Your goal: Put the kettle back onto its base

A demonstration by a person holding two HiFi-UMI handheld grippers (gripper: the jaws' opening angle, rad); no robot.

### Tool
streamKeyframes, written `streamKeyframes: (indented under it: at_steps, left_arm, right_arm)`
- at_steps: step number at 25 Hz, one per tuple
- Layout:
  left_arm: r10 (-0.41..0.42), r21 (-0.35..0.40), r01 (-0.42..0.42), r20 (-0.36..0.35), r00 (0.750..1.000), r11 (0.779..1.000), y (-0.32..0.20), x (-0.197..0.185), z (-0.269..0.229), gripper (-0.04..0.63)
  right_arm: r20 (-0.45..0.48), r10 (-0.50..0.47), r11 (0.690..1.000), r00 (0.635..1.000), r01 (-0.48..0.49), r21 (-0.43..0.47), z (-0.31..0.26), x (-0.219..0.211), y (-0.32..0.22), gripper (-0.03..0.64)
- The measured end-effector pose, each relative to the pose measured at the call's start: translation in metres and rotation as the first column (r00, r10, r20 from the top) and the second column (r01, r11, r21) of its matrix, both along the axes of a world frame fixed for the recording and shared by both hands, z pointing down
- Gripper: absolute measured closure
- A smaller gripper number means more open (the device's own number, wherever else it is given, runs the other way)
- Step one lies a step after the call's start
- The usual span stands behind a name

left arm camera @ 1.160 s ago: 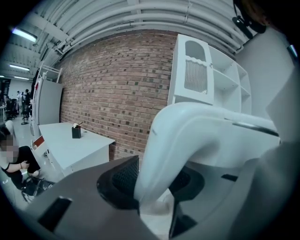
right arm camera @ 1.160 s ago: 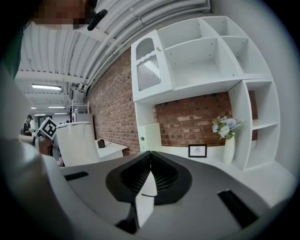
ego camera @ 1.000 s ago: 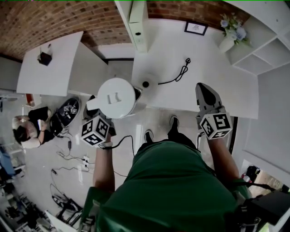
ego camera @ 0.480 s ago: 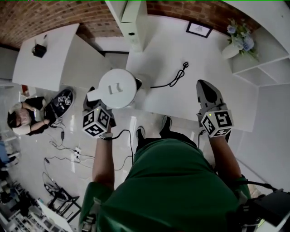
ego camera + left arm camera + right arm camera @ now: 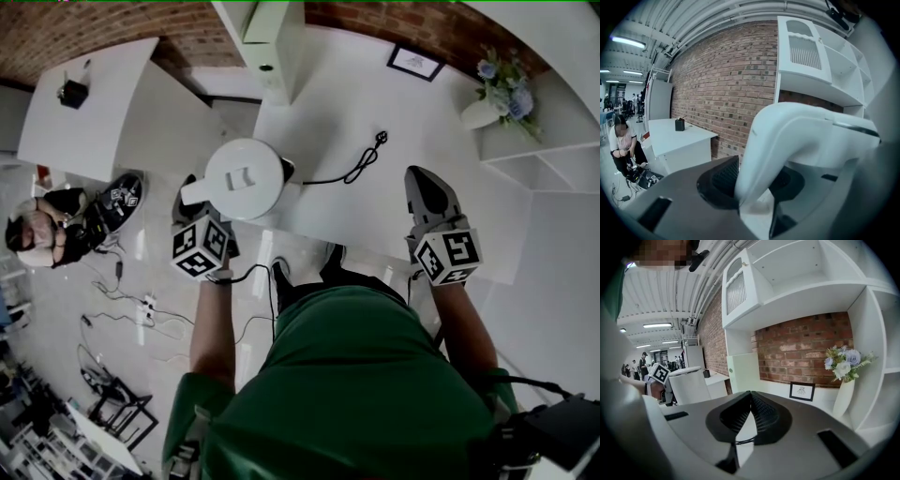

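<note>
My left gripper [image 5: 194,208] is shut on the handle [image 5: 797,136] of the white kettle [image 5: 242,178], seen from above with its lid up. The kettle is over the near left corner of the white table [image 5: 394,216]. A dark edge of the base [image 5: 287,170] peeks out at the kettle's right, and its black cord [image 5: 361,164] runs off to a plug. Whether the kettle touches the base is hidden. The left gripper's [image 5: 754,183] pads press the handle from both sides. My right gripper [image 5: 424,187] hovers over the table's right part, shut and empty [image 5: 749,401]. The kettle [image 5: 689,383] shows at left there.
A small picture frame [image 5: 415,62] and a vase of flowers [image 5: 497,89] stand at the table's back. A tall white cabinet [image 5: 272,42] rises behind the kettle. Another white table [image 5: 84,103] stands at the left. A person [image 5: 42,234] crouches on the floor among cables.
The kettle has moved forward and down with my left gripper, and now covers most of the base that showed beside it before. My right gripper has moved forward too, still shut.
</note>
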State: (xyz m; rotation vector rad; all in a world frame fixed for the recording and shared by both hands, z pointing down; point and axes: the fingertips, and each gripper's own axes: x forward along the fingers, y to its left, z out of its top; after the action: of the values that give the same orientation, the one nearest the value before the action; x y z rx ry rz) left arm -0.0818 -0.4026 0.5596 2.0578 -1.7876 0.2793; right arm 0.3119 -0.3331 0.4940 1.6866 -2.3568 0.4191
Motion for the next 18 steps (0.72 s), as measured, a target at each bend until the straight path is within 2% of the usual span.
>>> streamKeyframes:
  at_steps: [18]
  left_arm:
    - [-0.001, -0.025, 0.001, 0.019, 1.000, 1.000, -0.012, 0.006, 0.019, 0.433]
  right_arm:
    - [-0.003, -0.012, 1.000, 1.000, 0.012, -0.016, 0.006, 0.002, -0.008, 0.595]
